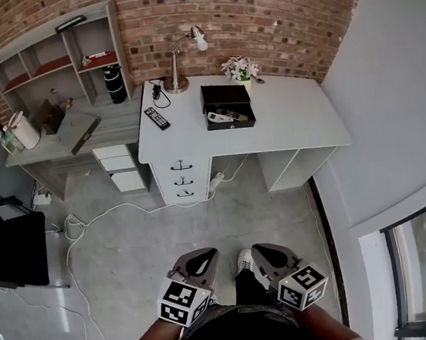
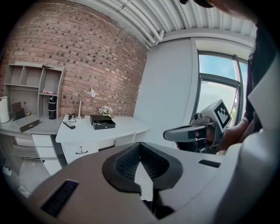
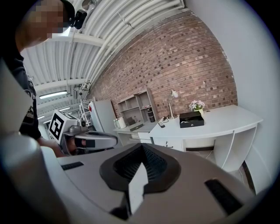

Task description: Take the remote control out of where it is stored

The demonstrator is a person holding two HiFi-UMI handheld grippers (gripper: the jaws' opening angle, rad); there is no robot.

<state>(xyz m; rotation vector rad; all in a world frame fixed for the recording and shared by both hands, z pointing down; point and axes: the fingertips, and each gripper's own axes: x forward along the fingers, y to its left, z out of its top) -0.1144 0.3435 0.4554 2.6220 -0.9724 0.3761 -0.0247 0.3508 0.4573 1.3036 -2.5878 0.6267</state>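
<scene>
The left tool [image 1: 200, 259] and right tool [image 1: 264, 253] are held low, side by side, jaws pressed together, empty. The remote control [image 1: 223, 116] is seen inside the black box [image 1: 225, 94], well apart from both tools across open floor [image 1: 166, 230].

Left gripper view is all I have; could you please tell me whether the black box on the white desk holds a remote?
Observer: Yes; the head view shows the black box open, a light-coloured remote lying inside.
Operator: Is the other gripper holding anything?
Observer: No; its own view shows the right gripper shut and empty.
Operator: Anything lying in my path?
Observer: A white cable trails across the floor before the white desk.
</scene>
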